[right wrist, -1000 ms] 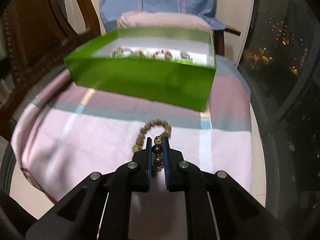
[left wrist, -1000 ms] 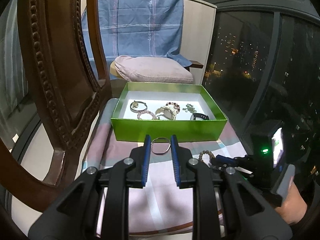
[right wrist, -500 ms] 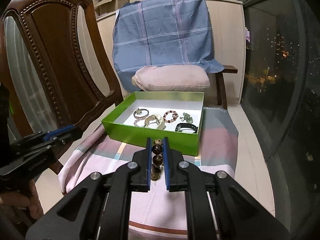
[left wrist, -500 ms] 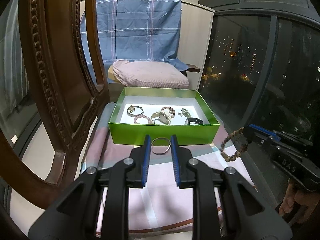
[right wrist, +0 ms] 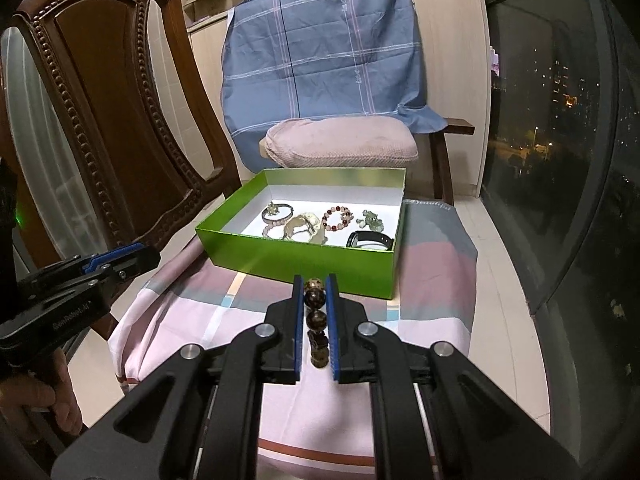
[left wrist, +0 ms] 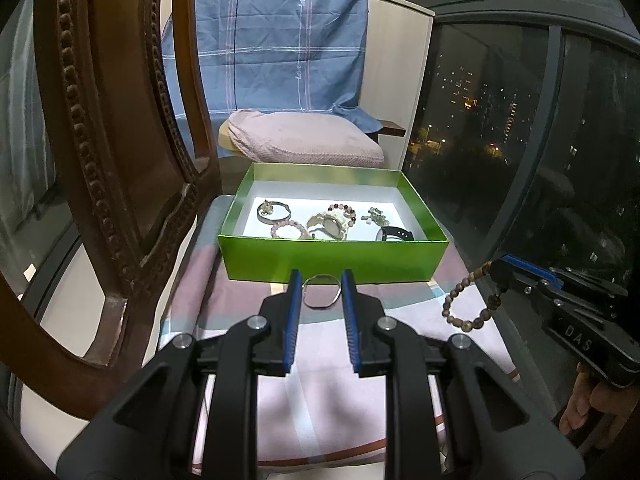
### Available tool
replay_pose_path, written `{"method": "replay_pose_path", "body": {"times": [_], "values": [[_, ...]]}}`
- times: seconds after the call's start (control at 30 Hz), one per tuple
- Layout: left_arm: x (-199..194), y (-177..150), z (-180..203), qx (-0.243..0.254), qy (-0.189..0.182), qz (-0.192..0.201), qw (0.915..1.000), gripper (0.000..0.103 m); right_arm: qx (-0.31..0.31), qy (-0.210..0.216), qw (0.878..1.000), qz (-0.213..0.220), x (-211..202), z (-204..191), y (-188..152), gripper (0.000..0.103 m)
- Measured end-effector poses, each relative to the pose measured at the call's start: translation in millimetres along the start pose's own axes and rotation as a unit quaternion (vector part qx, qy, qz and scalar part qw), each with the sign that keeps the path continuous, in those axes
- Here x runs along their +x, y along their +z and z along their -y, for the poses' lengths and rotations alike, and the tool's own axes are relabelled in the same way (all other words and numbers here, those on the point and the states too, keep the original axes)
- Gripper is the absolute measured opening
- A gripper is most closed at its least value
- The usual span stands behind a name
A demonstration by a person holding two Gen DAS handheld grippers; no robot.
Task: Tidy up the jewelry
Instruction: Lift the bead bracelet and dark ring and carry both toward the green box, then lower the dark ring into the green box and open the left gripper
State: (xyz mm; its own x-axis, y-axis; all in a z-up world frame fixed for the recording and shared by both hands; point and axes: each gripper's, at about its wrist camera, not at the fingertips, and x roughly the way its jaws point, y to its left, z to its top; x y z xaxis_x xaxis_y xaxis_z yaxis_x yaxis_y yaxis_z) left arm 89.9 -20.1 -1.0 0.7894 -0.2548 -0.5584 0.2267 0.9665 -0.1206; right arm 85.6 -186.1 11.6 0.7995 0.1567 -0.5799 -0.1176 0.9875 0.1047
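An open green box (left wrist: 332, 261) stands on a seat covered with a pink checked cloth (left wrist: 320, 360); several bracelets and a dark watch (left wrist: 394, 234) lie inside it. My left gripper (left wrist: 322, 280) hovers just in front of the box, shut on a thin silver bangle (left wrist: 320, 305). My right gripper (right wrist: 314, 284) is shut on a brown bead bracelet (right wrist: 314, 299). In the left wrist view the right gripper (left wrist: 498, 274) is at the right, and the bead bracelet (left wrist: 451, 295) hangs from it above the cloth. The box (right wrist: 296, 257) lies ahead of the right gripper, and the left gripper (right wrist: 148, 258) is to the left.
A carved wooden chair back (left wrist: 112, 160) rises close on the left. Behind the box are a pink pillow (left wrist: 304, 146) and a chair draped in blue checked cloth (left wrist: 276, 40). Dark window glass (left wrist: 540, 160) runs along the right. A hand (right wrist: 44, 396) holds the left gripper.
The right gripper has lifted the bead bracelet off the cloth and tilted up, so the box interior now shows. The left gripper has stayed put with the bangle.
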Motion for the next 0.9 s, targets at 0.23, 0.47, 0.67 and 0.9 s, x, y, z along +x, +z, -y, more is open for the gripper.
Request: {"method": "replay_pose_path", "body": {"times": [0.23, 0.47, 0.67, 0.9], "values": [[23.7, 6.0, -13.6, -0.022, 0.008, -0.013, 0.9996, 0.02, 0.006, 0.005, 1.0, -0.003, 6.3, 1.4, -0.5, 0.011], [61.9, 50.1, -18.8, -0.03, 0.015, -0.01, 0.9994, 0.02, 0.01, 0.005, 1.0, -0.003, 12.7, 10.1, 2.3, 0.011], [126.2, 95.9, -29.5, -0.035, 0.04, -0.037, 0.9979, 0.02, 0.025, 0.013, 1.0, -0.009, 15.7, 21.8, 3.1, 0.011], [131.5, 89.3, -37.1, -0.038, 0.044, -0.058, 0.9967, 0.056, 0.035, 0.02, 0.999, -0.017, 21.2, 30.6, 4.3, 0.011]]}}
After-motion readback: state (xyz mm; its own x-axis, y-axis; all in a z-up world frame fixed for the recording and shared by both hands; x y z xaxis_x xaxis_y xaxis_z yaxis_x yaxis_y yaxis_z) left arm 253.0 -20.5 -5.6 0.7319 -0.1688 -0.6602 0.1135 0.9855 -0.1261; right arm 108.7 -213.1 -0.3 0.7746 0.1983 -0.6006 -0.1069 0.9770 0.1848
